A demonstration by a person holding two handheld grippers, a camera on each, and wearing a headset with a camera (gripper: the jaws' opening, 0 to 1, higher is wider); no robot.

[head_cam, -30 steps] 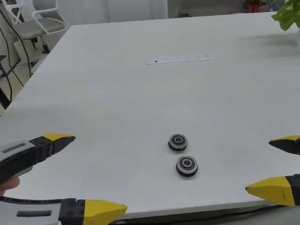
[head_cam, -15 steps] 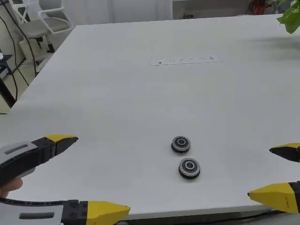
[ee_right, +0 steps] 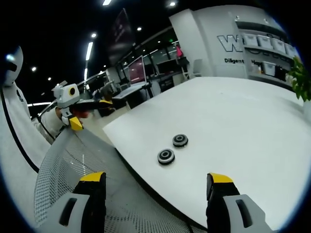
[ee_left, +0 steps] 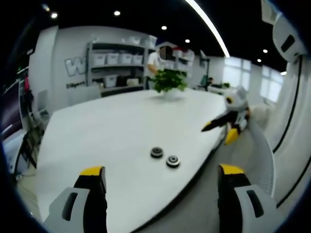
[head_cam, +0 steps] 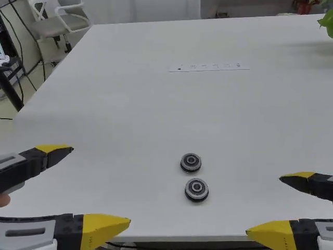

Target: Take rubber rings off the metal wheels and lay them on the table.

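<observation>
Left tool point(head_cam: 96, 187), right tool point(head_cam: 266, 205) apart; wheels point(head_cam: 191, 162) on table point(head_cam: 156, 104) between; plant point(head_cam: 328, 23), chair point(head_cam: 62, 21) distant.

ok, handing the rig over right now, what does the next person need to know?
Left gripper: open, holding nothing, at the near-left edge of the table.
Right gripper: open, holding nothing, near-right edge.
Far wheel and near wheel lie flat between the grippers, close together but not touching.
Done: nothing yet. The dark rubber rings look to be on both wheels.
Left: pull both rings and lay them on the table.
</observation>
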